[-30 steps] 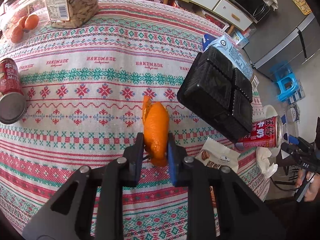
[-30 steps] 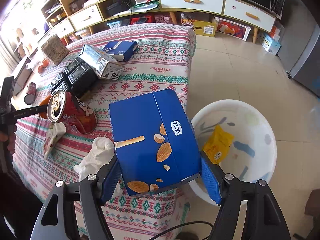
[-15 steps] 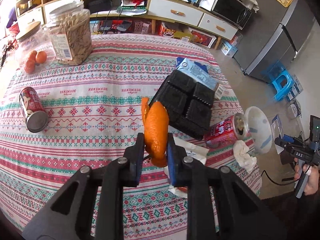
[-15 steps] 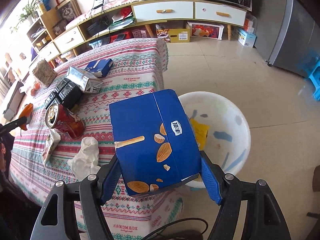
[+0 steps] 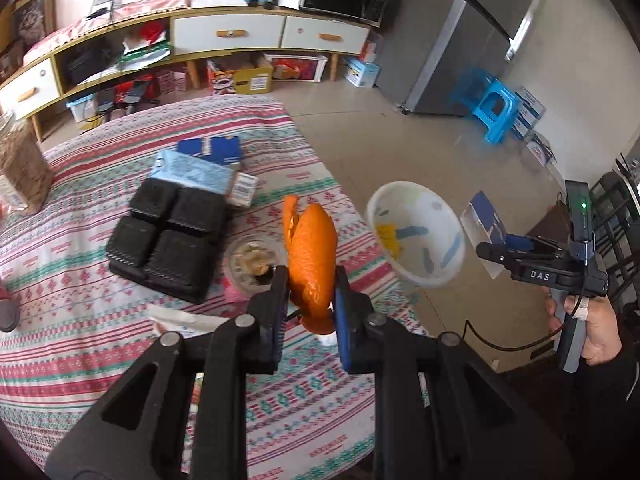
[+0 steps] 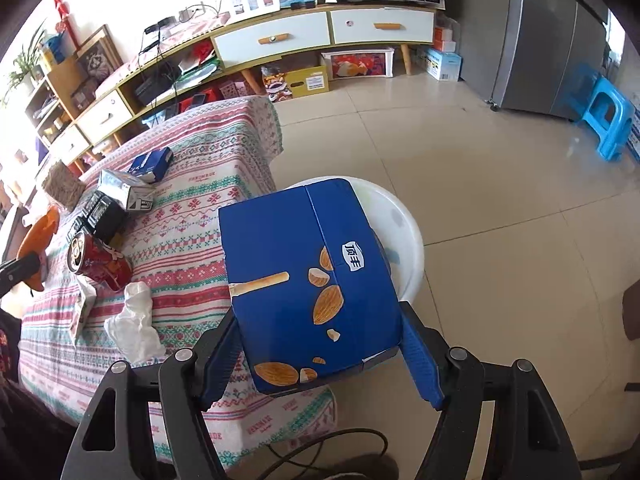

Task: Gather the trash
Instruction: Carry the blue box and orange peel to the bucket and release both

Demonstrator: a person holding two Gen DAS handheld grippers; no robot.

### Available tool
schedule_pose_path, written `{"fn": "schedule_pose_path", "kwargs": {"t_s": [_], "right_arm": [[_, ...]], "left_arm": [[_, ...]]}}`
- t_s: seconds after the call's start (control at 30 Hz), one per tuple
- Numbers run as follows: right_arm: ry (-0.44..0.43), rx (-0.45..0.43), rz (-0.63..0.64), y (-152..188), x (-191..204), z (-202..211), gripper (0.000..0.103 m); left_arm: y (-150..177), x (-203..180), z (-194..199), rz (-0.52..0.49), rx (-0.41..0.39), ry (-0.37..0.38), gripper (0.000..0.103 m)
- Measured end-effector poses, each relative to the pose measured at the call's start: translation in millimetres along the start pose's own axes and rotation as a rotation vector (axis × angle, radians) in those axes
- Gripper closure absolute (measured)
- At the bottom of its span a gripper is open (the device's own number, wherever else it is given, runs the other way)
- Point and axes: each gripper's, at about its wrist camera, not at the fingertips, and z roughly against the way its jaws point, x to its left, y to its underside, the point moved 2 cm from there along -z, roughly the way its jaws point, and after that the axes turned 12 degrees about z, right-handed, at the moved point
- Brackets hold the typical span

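Patterned cloth covers the table (image 5: 100, 344) in the left wrist view, with a tiled floor, a low cabinet and a grey fridge beyond. The left gripper (image 5: 309, 292) is clamped on an orange peel (image 5: 310, 256), held upright above the table's near edge. Off the table's end, down on the floor, stands a white basin (image 5: 416, 240) with a yellow wrapper (image 5: 387, 234) already inside. Left on the cloth are a black tray (image 5: 168, 248), a silver-blue carton (image 5: 200, 178), a small blue box (image 5: 216, 150), a can (image 5: 250, 264) seen end-on and a white snack packet (image 5: 180, 322).

From the right wrist view, the right gripper (image 6: 320, 356) has its jaws closed against both sides of a blue biscuit box (image 6: 308, 280), which hangs over the basin's rim (image 6: 412, 248) and hides most of it. On the table sit the red can (image 6: 100, 266), a crumpled tissue (image 6: 136, 320) and the packet (image 6: 82, 310).

By my reading the job is at an early-to-middle stage: one wrapper binned, two pieces in hand and not yet dropped, and at least the can, tissue and packet left to gather.
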Motion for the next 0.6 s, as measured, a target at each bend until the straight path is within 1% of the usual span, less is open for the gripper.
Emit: {"fn": "schedule_pose_path", "kwargs": {"t_s": [0.13,0.23,0.47,0.6], "right_arm": [[0.007,-0.006,-0.043,7.3,-16.6,4.5,0.028],[0.006,-0.008,-0.075,11.3,-28.0,6.5,0.028],[0.021,-0.001,-0.117,16.3,-45.6,3.6,0.028],[0.034,0.006,-0.127,15.2,-51.9,0.8,0.028]], "left_arm": [[1.0,-42.8,-26.5,-0.061,0.041,0.035,0.080],[0.6,-66.2,-52.1,-0.084,0.078,0.048,0.080],[3.0,-103.2,-106.5,-0.110,0.134,0.049,0.080],[2.6,-112.3,-127.9,-0.105,0.150,0.045,0.080]]}}
